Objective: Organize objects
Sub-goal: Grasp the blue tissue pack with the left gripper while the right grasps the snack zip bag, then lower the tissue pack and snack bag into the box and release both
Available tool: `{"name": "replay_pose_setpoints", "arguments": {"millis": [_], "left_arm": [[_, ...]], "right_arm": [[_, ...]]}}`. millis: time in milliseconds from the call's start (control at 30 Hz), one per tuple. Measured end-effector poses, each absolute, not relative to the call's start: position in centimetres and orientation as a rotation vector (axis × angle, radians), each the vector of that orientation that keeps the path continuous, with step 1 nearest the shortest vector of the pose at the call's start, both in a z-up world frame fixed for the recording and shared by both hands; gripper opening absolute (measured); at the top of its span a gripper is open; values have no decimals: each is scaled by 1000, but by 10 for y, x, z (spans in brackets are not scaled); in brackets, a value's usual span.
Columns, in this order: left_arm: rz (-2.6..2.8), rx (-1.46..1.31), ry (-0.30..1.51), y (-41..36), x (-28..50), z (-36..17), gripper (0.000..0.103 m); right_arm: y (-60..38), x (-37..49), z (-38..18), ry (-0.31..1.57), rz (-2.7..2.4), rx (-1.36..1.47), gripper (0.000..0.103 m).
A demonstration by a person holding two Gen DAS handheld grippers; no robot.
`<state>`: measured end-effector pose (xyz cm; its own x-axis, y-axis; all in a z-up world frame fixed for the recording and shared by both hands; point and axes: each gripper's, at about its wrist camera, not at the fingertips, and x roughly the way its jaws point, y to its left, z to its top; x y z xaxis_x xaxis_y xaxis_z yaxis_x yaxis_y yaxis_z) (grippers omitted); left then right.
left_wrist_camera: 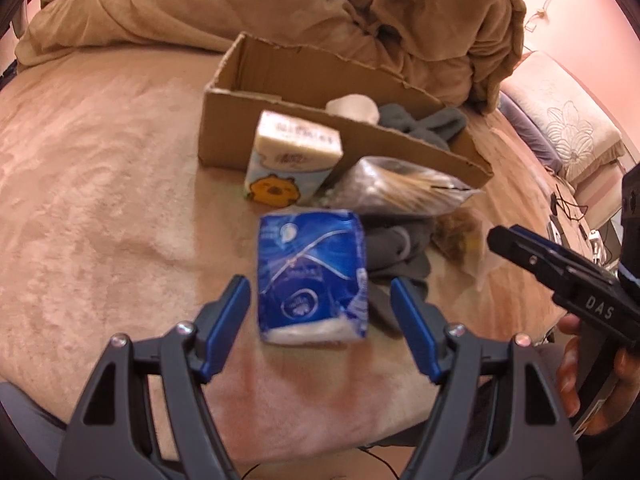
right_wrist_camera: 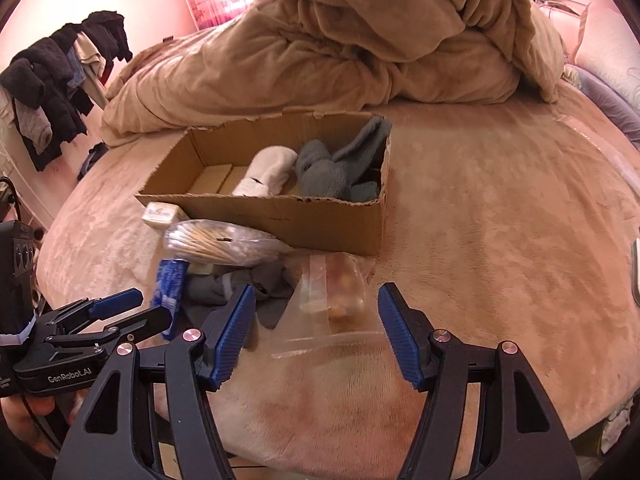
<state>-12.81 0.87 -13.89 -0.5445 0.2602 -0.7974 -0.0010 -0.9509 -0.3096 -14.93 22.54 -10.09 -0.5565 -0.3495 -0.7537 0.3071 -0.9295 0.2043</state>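
A blue tissue pack (left_wrist_camera: 312, 274) lies on the bed between the tips of my open left gripper (left_wrist_camera: 320, 300), untouched. Behind it stand a white tissue pack with a yellow cartoon (left_wrist_camera: 290, 160), a clear bag of cotton swabs (left_wrist_camera: 400, 188) and a grey sock (left_wrist_camera: 400, 252). A cardboard box (right_wrist_camera: 280, 216) holds a white sock (right_wrist_camera: 266, 176) and grey socks (right_wrist_camera: 332, 168). My right gripper (right_wrist_camera: 316, 312) is open and empty above a clear zip bag (right_wrist_camera: 332, 300). The left gripper also shows in the right wrist view (right_wrist_camera: 136, 308).
A crumpled tan duvet (right_wrist_camera: 360, 40) is heaped behind the box. Pillows (left_wrist_camera: 560, 120) lie at the right. Clothes hang on a rack (right_wrist_camera: 52, 76) at the far left. The bed surface (right_wrist_camera: 500, 220) is a pinkish plush blanket.
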Motion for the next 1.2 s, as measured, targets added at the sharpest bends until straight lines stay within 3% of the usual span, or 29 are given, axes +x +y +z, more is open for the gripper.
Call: {"name": "replay_pose_setpoints", "arguments": {"millis": [200, 367, 533, 1200], "left_arm": [[2572, -1434, -437, 6, -136, -153, 72], [2579, -1432, -418, 6, -136, -155, 57], [2585, -1419, -400, 7, -132, -150, 51], [2690, -1255, -343, 1, -79, -81, 51]], "right_arm": [[222, -165, -121, -61, -2463, 1269, 67], [223, -172, -134, -68, -2439, 1314, 66], [222, -170, -132, -60, -2436, 1315, 54], [225, -119, -66, -52, -2527, 1195, 49]]}}
